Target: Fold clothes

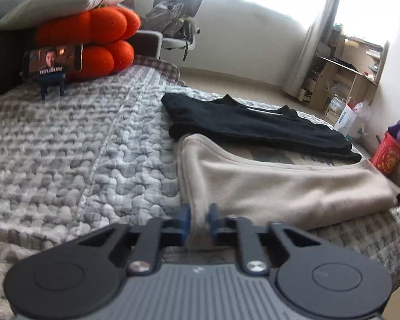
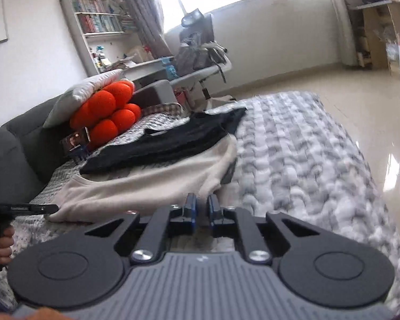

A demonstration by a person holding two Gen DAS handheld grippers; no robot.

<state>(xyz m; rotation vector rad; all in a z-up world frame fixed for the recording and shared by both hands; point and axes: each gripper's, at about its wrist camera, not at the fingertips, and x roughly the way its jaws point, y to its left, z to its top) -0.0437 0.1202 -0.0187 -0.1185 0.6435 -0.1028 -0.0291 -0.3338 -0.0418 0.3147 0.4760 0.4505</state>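
A beige garment lies on the quilted bed, partly folded. My left gripper is shut on its near corner, with beige cloth pinched between the blue pads. The garment also shows in the right wrist view, where my right gripper is shut on its near edge. The left gripper shows there at the far left, at the garment's other corner. A folded black shirt lies just behind the beige garment, also seen in the right wrist view.
The grey and white quilt covers the bed. An orange cushion under a white pillow stands at the bed's head, with a phone on a stand before it. A chair with a backpack and shelves stand on the floor beyond.
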